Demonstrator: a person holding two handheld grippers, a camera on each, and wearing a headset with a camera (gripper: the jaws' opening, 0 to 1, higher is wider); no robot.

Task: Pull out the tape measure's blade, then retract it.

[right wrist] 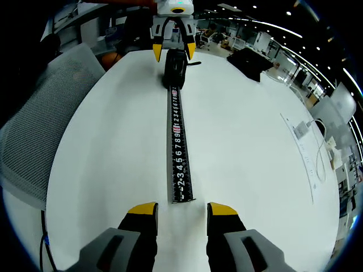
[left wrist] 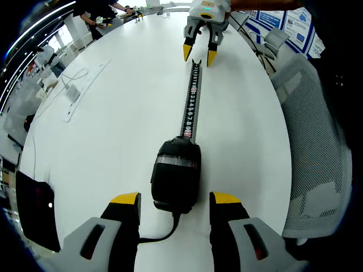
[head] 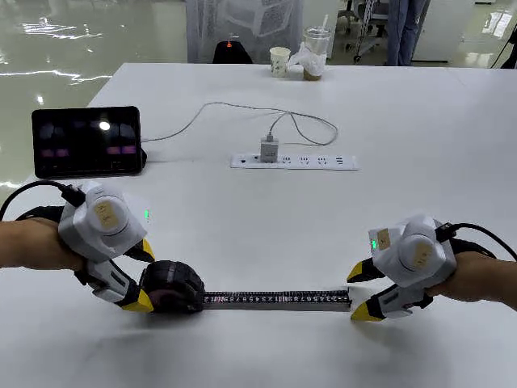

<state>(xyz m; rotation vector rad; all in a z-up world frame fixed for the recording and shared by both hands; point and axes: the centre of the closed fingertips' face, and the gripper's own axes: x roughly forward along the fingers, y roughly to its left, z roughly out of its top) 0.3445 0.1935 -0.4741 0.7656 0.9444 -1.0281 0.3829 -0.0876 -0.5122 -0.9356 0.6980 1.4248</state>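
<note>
Left gripper: the left gripper point(left wrist: 176, 198) is held in the person's left hand point(head: 32, 242) at the near left of the table; its yellow-tipped jaws are spread apart and clamp nothing.
Left jaws and case: the rear end of the black tape measure case point(left wrist: 176, 173) lies in the gap between the two tips, and a narrow strip of table is seen on either side.
Right gripper: the right gripper point(right wrist: 181, 208) is held at the near right, also with its jaws parted and nothing gripped.
Right jaws and blade: the free end of the blade point(right wrist: 178, 153) lies flat just ahead of the tips, apart from them.
Tape measure: the case rests on the white table point(head: 242, 226); the blade is drawn out straight across the table from the case to a point just beside the right gripper.
Strap: a black strap point(left wrist: 164, 235) trails from the back of the case between the left jaws.
Farther back: a dark tablet point(head: 87, 141) stands at the left, and a white power strip point(head: 295, 162) with a plugged-in charger point(head: 269, 149) lies mid-table.
Far edge: a paper cup point(head: 279, 61) is seen.
</note>
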